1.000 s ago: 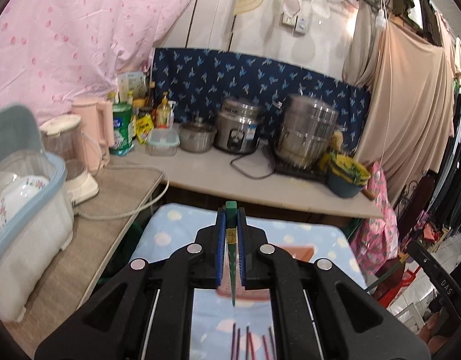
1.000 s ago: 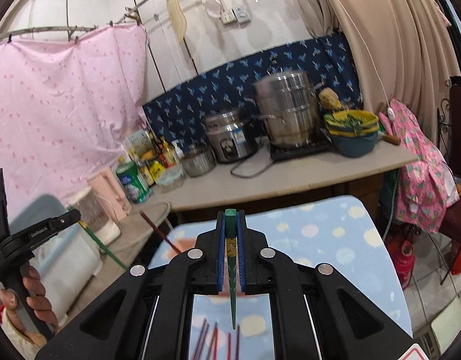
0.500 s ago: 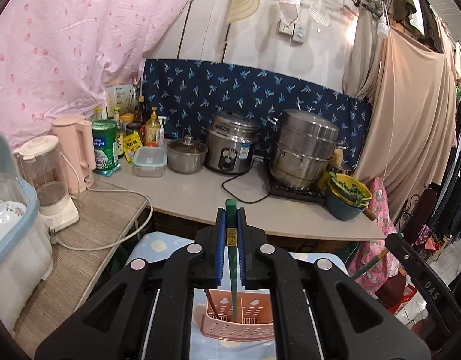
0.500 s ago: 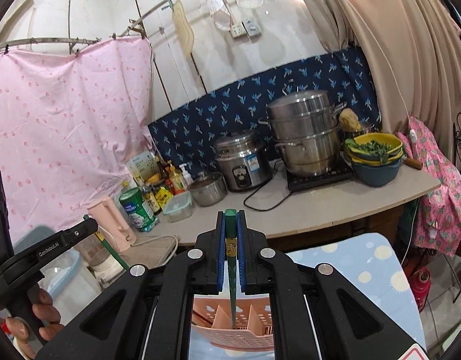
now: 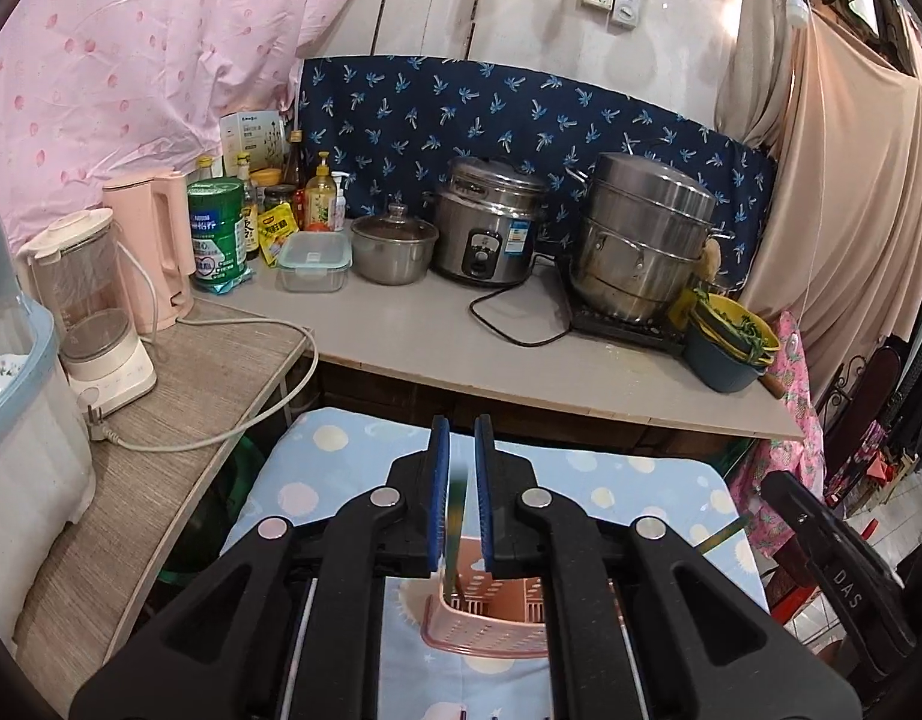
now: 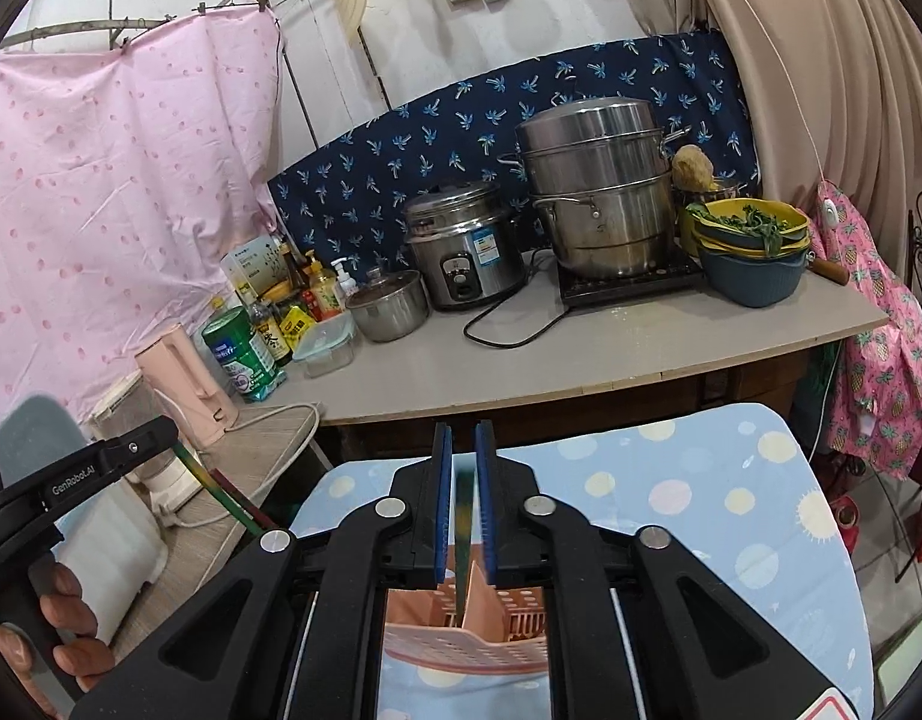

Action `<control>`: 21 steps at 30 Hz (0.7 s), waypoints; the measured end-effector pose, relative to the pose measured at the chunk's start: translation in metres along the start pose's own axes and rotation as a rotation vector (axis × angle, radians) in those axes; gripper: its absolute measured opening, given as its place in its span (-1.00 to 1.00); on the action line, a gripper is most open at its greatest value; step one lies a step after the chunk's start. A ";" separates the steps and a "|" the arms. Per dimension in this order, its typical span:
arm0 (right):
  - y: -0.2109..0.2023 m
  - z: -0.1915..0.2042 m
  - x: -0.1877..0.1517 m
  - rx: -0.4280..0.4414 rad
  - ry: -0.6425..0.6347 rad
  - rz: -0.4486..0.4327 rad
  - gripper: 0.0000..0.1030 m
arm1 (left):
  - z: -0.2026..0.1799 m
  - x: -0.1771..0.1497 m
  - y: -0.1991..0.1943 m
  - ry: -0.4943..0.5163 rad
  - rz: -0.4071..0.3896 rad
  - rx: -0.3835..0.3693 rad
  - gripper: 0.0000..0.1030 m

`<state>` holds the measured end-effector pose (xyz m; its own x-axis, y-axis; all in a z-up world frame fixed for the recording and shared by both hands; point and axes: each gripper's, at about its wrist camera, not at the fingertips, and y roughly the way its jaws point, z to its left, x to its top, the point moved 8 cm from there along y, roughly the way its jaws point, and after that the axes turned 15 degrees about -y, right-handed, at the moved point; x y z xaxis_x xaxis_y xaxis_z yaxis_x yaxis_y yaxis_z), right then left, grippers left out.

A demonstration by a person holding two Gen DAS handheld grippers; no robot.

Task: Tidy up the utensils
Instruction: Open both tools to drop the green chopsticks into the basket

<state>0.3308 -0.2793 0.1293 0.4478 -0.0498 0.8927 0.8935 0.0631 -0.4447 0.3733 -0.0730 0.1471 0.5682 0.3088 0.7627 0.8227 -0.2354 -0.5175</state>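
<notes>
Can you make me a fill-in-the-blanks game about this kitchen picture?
1. The basket under the left gripper is colored ____.
2. The blurry chopstick between the open fingers of the right gripper is colored ____.
3. The wall cloth with little leaf prints is dark ____.

Missing words: pink, green, blue.

My left hand-held gripper (image 5: 460, 495) and right hand-held gripper (image 6: 461, 501) are both matt black plastic with blue rubbery pads. The utensil basket (image 5: 491, 624) is perforated pink plastic, sitting on a smooth printed cloth (image 6: 701, 480). Back on the bench (image 5: 437, 348), the steamer pot (image 5: 641, 240) and rice cooker (image 5: 491, 228) are shiny brushed metal.
</notes>
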 end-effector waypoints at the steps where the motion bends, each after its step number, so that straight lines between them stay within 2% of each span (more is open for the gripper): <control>1: -0.001 0.001 0.000 0.001 0.000 -0.001 -0.76 | 0.001 -0.002 0.000 0.004 0.003 0.004 -0.76; 3: -0.005 0.001 0.000 -0.001 0.000 -0.004 -0.72 | 0.003 -0.006 0.000 0.009 0.004 0.016 -0.54; 5: -0.010 0.002 -0.001 -0.002 0.000 -0.011 -0.59 | 0.003 -0.009 -0.002 0.015 -0.001 0.024 -0.29; 8: -0.019 0.004 -0.003 -0.007 -0.009 -0.017 -0.46 | 0.002 -0.014 -0.007 0.027 -0.004 0.028 -0.27; 11: -0.027 0.006 -0.009 -0.004 -0.009 -0.013 -0.42 | 0.002 -0.021 -0.013 0.039 0.000 0.034 -0.26; 14: -0.036 0.009 -0.018 -0.001 -0.010 -0.006 -0.39 | 0.002 -0.029 -0.019 0.048 0.003 0.038 -0.16; 21: -0.058 0.020 -0.051 -0.005 -0.041 0.030 -0.39 | 0.008 -0.057 -0.034 0.063 0.027 0.039 -0.15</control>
<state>0.2553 -0.2602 0.1110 0.4729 -0.0069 0.8811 0.8797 0.0594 -0.4718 0.3131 -0.0748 0.1184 0.5889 0.2436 0.7706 0.8078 -0.2068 -0.5520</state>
